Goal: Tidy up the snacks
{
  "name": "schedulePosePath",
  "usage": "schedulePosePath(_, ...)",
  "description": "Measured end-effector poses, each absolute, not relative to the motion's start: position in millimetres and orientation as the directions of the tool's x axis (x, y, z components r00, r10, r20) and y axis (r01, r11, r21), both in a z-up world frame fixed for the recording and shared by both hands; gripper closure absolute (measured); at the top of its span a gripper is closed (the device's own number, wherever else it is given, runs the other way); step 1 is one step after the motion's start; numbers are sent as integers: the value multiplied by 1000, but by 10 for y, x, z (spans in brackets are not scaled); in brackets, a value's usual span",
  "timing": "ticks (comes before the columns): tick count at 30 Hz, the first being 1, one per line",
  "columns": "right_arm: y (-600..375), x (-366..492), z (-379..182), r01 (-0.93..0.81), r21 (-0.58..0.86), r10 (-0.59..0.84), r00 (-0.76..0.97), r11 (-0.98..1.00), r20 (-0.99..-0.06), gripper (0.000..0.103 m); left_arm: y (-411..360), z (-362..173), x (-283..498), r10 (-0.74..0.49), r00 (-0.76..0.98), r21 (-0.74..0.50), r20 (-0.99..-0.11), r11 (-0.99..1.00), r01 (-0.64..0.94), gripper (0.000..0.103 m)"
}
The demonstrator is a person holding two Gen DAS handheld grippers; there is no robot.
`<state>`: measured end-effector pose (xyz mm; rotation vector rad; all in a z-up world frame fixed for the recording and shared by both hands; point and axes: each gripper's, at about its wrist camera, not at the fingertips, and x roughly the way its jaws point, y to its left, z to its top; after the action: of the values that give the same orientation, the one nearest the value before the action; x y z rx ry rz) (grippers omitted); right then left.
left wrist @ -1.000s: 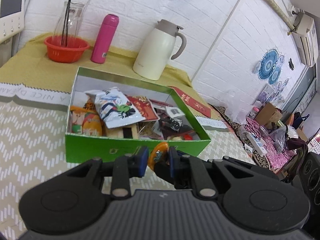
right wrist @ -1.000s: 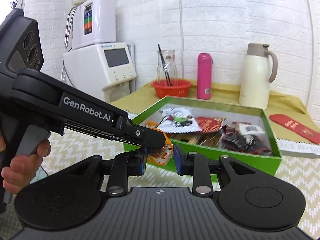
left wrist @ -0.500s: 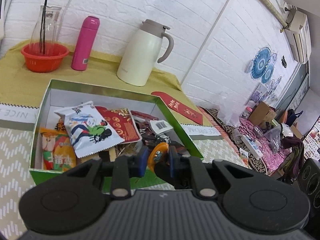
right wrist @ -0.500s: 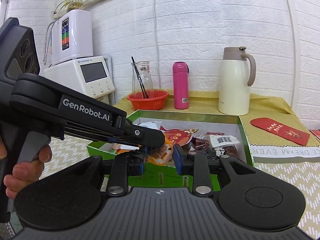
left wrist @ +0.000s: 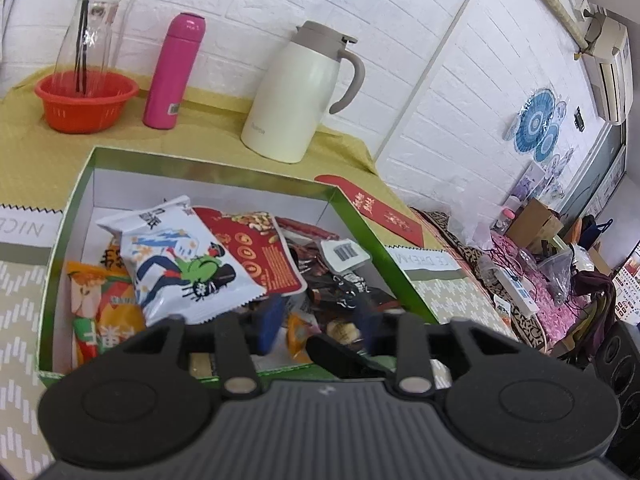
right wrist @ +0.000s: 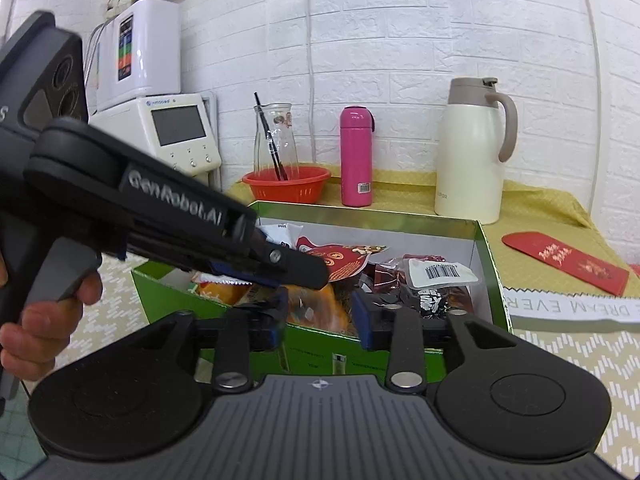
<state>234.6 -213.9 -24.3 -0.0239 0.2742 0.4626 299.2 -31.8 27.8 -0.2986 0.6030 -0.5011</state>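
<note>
A green box (left wrist: 352,216) (right wrist: 492,264) holds several snack packs, among them a white cartoon bag (left wrist: 180,264) and a red nut pack (left wrist: 256,252). My left gripper (left wrist: 318,326) hangs over the box's near end. Its jaws are opening, and a small orange packet (left wrist: 298,338) lies loose between them among the snacks. My right gripper (right wrist: 320,312) faces the box's near wall and its jaws are opening too. The same orange packet (right wrist: 316,308) sits between its blue pads (right wrist: 362,314), which do not press on it. The left gripper (right wrist: 296,270) crosses in from the left just above.
Behind the box stand a cream jug (left wrist: 296,96), a pink bottle (left wrist: 174,72) and an orange basket (left wrist: 86,100) with a glass carafe. A red envelope (right wrist: 564,262) lies to the right. A white dispenser (right wrist: 176,128) stands at back left. A hand (right wrist: 40,328) holds the left gripper's handle.
Both grippers, earlier shut on the orange packet, have spread their jaws. Both moved forward over the box's near end, and the packet now rests lower, inside the box.
</note>
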Motion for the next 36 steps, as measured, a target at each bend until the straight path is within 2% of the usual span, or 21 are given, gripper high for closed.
schedulePosePath(1, -2138, 2328, -245, -442, 26, 433, 864, 897, -255, 0, -299, 286, 2956, -520, 730, -410, -444, 842, 351, 34)
schedulePosePath(2, -2135, 2311, -246, -436, 15, 426, 870, 900, -247, 0, -275, 300, 2923, -519, 744, -417, -421, 839, 349, 34)
schedulePosePath(5, -2129, 2266, -246, -436, -10, 422, 876, 900, -234, 0, -246, 349, 2847, -491, 771, -414, -405, 851, 324, 21)
schedulePosePath(6, -2123, 2259, -247, -439, -14, 423, 873, 898, -241, 0, -250, 377, 2807, -448, 799, -390, -402, 873, 293, 6)
schedulePosePath(9, -2108, 2217, -244, -427, -19, 410, 878, 904, -248, 0, -260, 457, 2671, -347, 857, -301, -380, 923, 240, 7)
schedulePosePath(15, -2118, 2116, -189, -408, -11, 391, 881, 913, -267, 0, -166, 562, 2483, -305, 873, -301, -381, 933, 195, 7)
schedulePosePath(24, -2241, 1709, 15, -347, -12, 329, 898, 938, -291, 0, -125, 722, 1845, -172, 908, -190, -382, 976, 105, 7)
schedulePosePath(27, -2309, 1510, 49, -318, -2, 303, 905, 948, -300, 0, -149, 696, 1590, -118, 915, -140, -386, 988, 68, 7)
schedulePosePath(33, -2423, 1169, -12, -245, 21, 238, 913, 969, -331, 0, -163, 507, 1211, -67, 905, -130, -420, 991, 14, 7)
schedulePosePath(36, -2446, 1030, -80, -230, 20, 222, 908, 973, -354, 0, -206, 394, 1088, -17, 900, -77, -435, 997, -18, 7)
